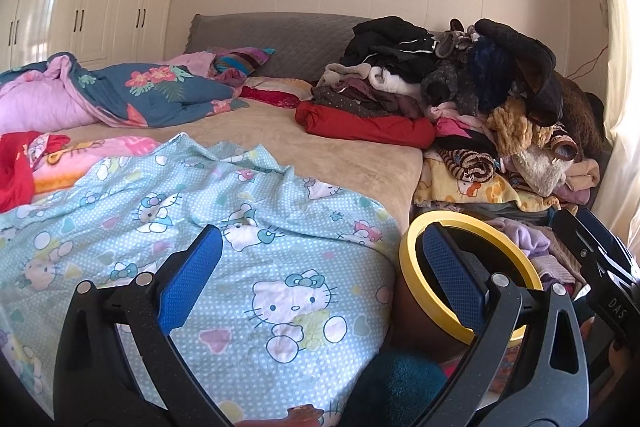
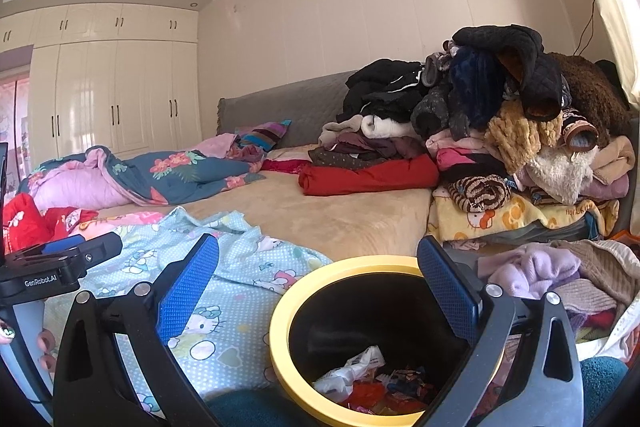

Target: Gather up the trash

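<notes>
A trash bin with a yellow rim [image 2: 280, 331] stands beside the bed, low in the right wrist view. Crumpled wrappers [image 2: 360, 379], white, red and dark, lie at its bottom. My right gripper [image 2: 320, 267] is open and empty, held above the bin's mouth. The bin's yellow rim also shows in the left wrist view [image 1: 408, 251], at the right. My left gripper [image 1: 324, 259] is open and empty above the Hello Kitty sheet [image 1: 240, 267], its right finger in front of the bin. The right gripper's body [image 1: 600, 267] shows at the right edge there.
The bed [image 2: 340, 219] has a tan blanket. A tall pile of clothes [image 2: 500, 131] sits at its right, with more clothes [image 2: 560, 275] beside the bin. Floral quilt [image 1: 140, 91] and pillows lie at the left. White wardrobes [image 2: 112, 95] stand behind.
</notes>
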Demonstrator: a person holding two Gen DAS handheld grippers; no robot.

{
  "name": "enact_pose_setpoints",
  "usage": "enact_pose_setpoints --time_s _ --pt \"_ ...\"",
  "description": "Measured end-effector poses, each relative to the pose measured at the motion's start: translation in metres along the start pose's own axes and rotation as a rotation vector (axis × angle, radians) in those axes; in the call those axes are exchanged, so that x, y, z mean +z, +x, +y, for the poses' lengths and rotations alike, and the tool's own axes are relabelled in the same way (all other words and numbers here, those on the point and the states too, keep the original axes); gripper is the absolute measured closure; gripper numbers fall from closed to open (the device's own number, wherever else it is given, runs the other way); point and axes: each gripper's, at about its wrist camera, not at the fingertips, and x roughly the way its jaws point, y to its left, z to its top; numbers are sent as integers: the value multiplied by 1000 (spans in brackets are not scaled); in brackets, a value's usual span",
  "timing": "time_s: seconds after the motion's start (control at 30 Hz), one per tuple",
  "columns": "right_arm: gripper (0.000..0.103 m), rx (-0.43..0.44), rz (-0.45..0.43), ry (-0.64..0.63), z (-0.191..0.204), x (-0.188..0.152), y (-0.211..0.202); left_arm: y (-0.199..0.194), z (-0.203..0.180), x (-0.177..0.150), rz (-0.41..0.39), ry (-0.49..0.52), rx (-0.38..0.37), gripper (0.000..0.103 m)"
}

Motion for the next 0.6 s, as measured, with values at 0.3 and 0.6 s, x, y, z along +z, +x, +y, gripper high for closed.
enact_pose_setpoints --time_s 0.3,0.6 --pt "6 -7 -1 3 -3 -1 -1 0 -1 -1 0 -2 -1 11" --pt "6 -8 -1 5 -4 -1 -1 1 0 -1 1 2 1 11"
